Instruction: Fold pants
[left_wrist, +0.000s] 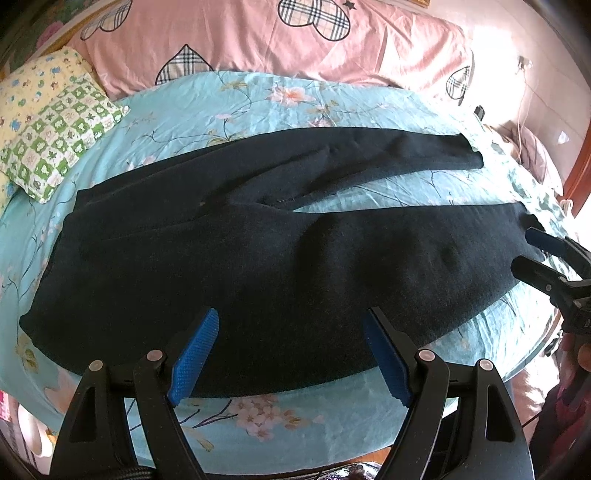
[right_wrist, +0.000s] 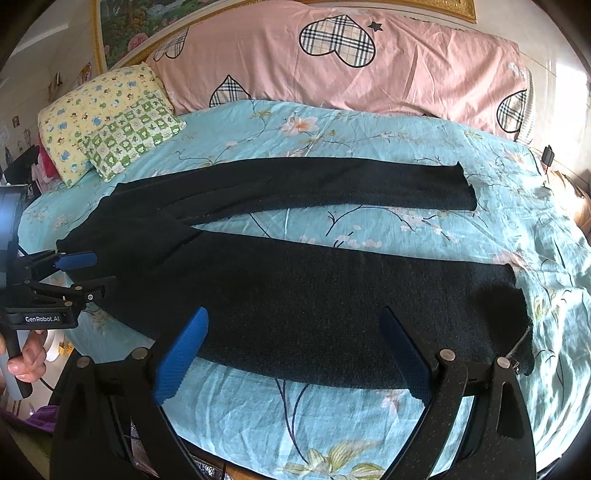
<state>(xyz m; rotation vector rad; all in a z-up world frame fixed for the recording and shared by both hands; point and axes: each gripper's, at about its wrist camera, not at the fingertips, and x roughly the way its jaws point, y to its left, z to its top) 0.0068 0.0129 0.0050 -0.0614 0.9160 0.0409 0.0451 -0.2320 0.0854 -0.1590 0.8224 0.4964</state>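
The dark pants (left_wrist: 229, 236) lie spread flat across the bed (left_wrist: 258, 417), on its light blue flowered sheet, waist toward nine o'clock and the two legs running out toward three o'clock with a wedge of sheet showing between them. In the left wrist view the left claw (left_wrist: 290, 354) hangs over the near edge of the pants at six o'clock, its blue-padded fingers (left_wrist: 195, 354) wide apart and holding nothing. In the right wrist view the right claw (right_wrist: 295, 354) sits low at six o'clock over the near leg, fingers likewise spread apart and empty; the leg's cuff (right_wrist: 517, 317) lies at about four o'clock, its corner slightly rumpled. A hand (right_wrist: 29, 354) grips the other tool's handle at eight o'clock in that view. At twelve o'clock a pink quilt (right_wrist: 332, 66) with plaid hearts is bunched along the head of the bed, and a small yellow and green patterned pillow (right_wrist: 107, 122) rests at ten o'clock, apart from the pants.
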